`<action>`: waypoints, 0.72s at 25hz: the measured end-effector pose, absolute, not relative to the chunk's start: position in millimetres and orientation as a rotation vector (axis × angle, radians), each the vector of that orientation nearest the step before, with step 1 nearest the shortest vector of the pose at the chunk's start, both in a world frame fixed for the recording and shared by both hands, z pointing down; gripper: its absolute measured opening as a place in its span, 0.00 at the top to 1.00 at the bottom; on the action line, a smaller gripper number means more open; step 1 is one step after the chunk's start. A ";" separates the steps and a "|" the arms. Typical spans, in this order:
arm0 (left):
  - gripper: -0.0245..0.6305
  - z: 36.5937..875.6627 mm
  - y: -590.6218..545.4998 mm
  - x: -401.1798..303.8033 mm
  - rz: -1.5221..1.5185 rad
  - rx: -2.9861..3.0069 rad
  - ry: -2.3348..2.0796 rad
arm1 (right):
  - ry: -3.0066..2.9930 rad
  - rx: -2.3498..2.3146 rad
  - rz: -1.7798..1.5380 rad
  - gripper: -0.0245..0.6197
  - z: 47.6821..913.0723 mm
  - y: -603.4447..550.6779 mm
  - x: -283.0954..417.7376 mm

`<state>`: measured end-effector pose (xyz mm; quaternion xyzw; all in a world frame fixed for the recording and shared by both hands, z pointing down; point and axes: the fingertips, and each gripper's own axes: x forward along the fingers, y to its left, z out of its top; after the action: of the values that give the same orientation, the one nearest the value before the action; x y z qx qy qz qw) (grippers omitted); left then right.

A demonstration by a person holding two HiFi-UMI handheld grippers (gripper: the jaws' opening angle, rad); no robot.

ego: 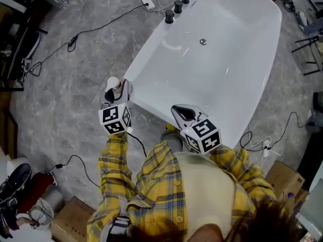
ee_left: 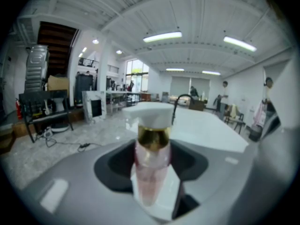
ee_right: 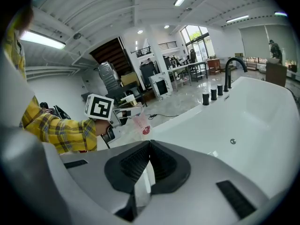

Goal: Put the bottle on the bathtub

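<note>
A pink bottle [ee_left: 151, 165] with a gold collar and white pump cap stands upright between the jaws of my left gripper [ego: 116, 91], which is shut on it. In the head view the bottle's cap [ego: 113, 81] shows just left of the near left corner of the white bathtub [ego: 145, 58]. The right gripper view shows the bottle [ee_right: 140, 124] held beside the tub's corner rim [ee_right: 187, 121], not touching it. My right gripper [ego: 178, 110] hovers over the tub's near rim with its pads [ee_right: 140, 161] closed together and nothing between them.
Black tap knobs [ego: 174, 9] and a spout line the tub's far left rim, and a drain [ego: 203, 42] sits in its floor. Cables [ego: 75, 37] run across the marble floor at left. Cardboard boxes [ego: 70, 217] stand behind the person.
</note>
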<state>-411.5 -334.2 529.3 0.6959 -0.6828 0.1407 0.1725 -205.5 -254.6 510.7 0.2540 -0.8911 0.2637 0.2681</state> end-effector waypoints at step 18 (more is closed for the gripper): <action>0.63 551.0 -361.3 -436.1 0.353 1.944 -1.981 | -2.358 0.751 0.767 0.94 519.4 -257.1 -200.2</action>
<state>-436.1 -361.3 551.0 0.6847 -0.6975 0.1242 0.1709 -200.2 -257.1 519.4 0.2789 -0.8759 0.2847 0.2720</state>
